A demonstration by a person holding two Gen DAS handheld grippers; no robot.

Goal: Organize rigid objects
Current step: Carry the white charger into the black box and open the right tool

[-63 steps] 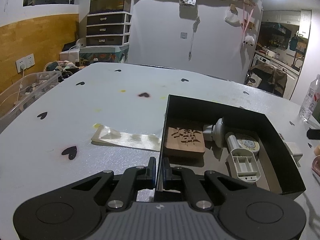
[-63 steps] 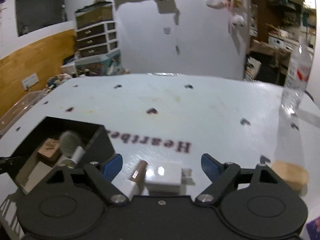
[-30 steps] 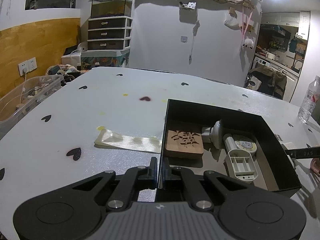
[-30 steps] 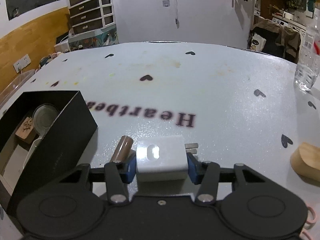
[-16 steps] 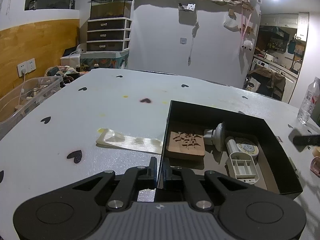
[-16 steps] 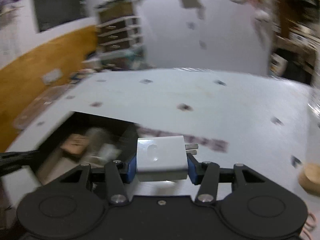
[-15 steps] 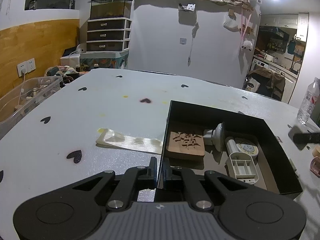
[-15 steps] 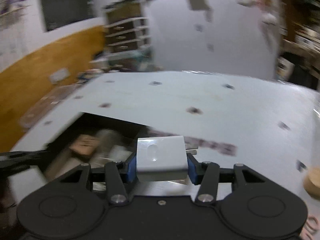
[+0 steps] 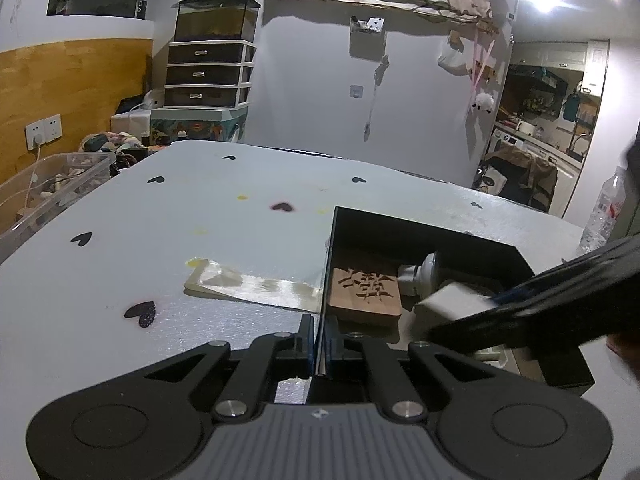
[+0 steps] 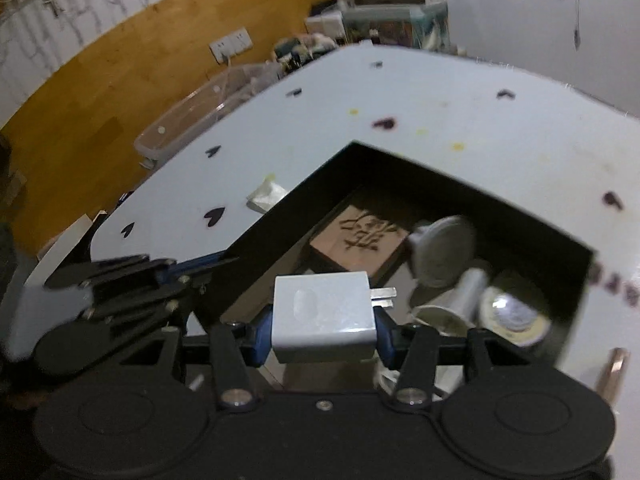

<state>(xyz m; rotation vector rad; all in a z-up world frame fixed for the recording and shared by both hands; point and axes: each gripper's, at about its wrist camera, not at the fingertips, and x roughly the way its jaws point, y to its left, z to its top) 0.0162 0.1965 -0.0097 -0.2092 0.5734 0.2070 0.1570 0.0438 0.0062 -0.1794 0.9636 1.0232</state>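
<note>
A black open box point(image 9: 424, 232) sits on the white heart-print table. My left gripper point(image 9: 318, 354) is shut on the box's near-left wall. My right gripper point(image 10: 322, 336) is shut on a white plug charger point(image 10: 324, 322) and holds it above the inside of the box point(image 10: 516, 216); the charger also shows in the left wrist view point(image 9: 448, 300). Inside lie a carved wooden block point(image 9: 366, 290), a grey round-headed part point(image 10: 444, 248), a white plastic piece point(image 10: 460, 296) and a round tin point(image 10: 514, 316).
A cream flat packet point(image 9: 248, 284) lies on the table left of the box. A clear storage bin point(image 9: 44, 192) stands off the table's left edge. A water bottle point(image 9: 604, 212) stands at the far right. A brown cylinder point(image 10: 610, 374) lies right of the box.
My right gripper closed on the white charger, lifted it from the table and carried it left over the box. My left gripper kept its hold on the box wall.
</note>
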